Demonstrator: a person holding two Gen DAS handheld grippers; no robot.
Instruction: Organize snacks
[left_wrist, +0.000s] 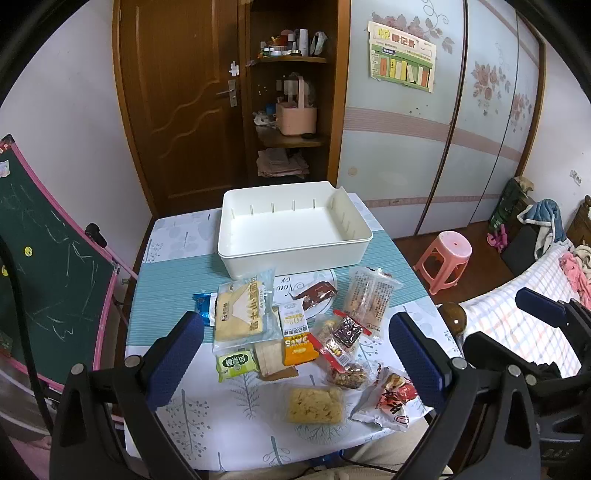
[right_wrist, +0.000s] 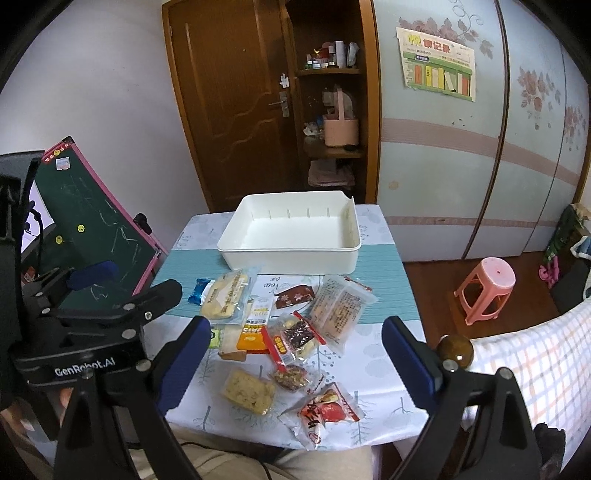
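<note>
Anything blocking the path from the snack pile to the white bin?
Nothing visible. The white bin sits just beyond the snack pile with only bare tablecloth between; bin is empty, both grippers' jaws open.

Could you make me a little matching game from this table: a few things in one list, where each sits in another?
Things:
1. white plastic bin
2. small green snack packet
3. red and white crinkled snack bag
4. pale yellow crumbly cake in clear wrap

Places:
A. near right corner of the snack pile
B. far end of the table
C. left side of the pile
D. nearest table edge, middle

Pairs: 1-B, 2-C, 3-A, 4-D
</note>
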